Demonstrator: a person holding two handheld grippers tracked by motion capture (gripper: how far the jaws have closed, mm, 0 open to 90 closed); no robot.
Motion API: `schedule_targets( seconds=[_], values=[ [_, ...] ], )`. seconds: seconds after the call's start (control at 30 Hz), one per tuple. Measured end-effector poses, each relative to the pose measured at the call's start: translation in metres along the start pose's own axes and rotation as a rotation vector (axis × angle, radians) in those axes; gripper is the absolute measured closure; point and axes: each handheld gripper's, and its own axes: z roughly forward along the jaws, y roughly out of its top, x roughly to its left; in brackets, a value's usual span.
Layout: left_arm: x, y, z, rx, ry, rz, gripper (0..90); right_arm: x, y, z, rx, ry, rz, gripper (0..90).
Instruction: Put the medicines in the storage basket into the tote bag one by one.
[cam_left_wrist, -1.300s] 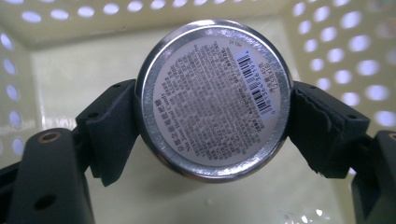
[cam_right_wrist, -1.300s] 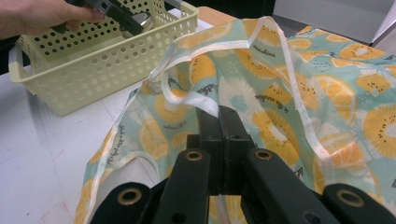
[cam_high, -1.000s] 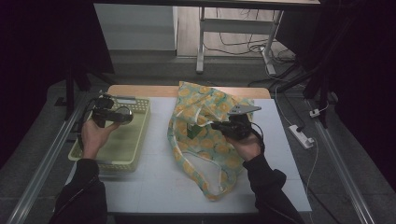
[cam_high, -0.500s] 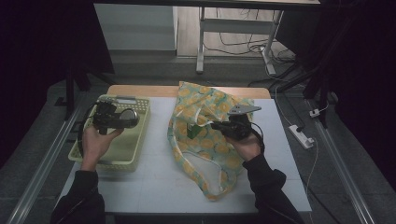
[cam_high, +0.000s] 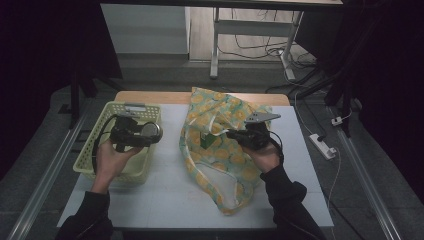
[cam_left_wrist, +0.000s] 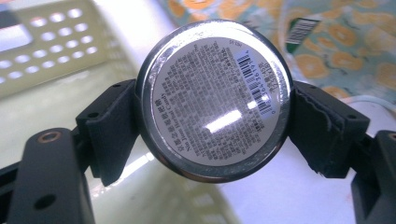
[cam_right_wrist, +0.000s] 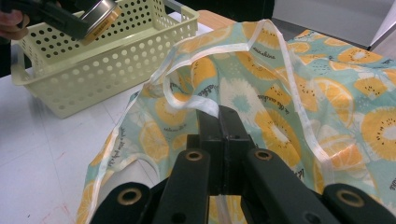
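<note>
Two grippers working at once. Left gripper (cam_high: 150, 134) clamping a round silver tin (cam_left_wrist: 214, 100) by its rim, one black pad pressing on each side, printed label and barcode facing the camera. Hovering with it over the right-hand edge of the pale yellow basket (cam_high: 102, 125), tin off the white table (cam_high: 165, 200). Right gripper (cam_right_wrist: 219, 122) pinching shut on the white-trimmed edge of the fruit-print bag (cam_high: 220, 150), jaws meeting flat on the fabric and lifting it slightly. Bag sprawling across the table's middle, just beside the basket, mouth gaping toward the tin.
</note>
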Motion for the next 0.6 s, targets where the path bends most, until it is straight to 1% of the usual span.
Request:
schedule_targets(
  seconds=[0.2, 0.33, 0.37, 0.43, 0.53, 0.6],
  values=[
    [-0.02, 0.005, 0.007, 0.003, -0.041, 0.045, 21.2, -0.001, 0.0, 0.0, -0.001, -0.001, 0.002, 89.8],
    [-0.035, 0.008, 0.011, 0.003, -0.077, 0.077, 21.2, -0.001, -0.001, 0.0, 0.001, -0.002, 0.001, 89.8],
    [-0.04, 0.009, 0.013, 0.007, -0.082, 0.09, 21.2, -0.001, -0.001, 0.0, 0.001, -0.003, 0.0, 89.8],
    [-0.048, 0.011, 0.016, 0.011, -0.102, 0.105, 21.2, 0.0, -0.001, 0.0, 0.001, -0.002, 0.0, 89.8],
    [-0.058, 0.014, 0.022, 0.023, -0.118, 0.136, 21.2, 0.0, -0.001, 0.0, 0.0, -0.002, 0.0, 89.8],
    [-0.064, 0.016, 0.027, 0.03, -0.13, 0.146, 21.2, 0.0, 0.0, 0.0, -0.001, -0.003, 0.0, 89.8]
  ],
)
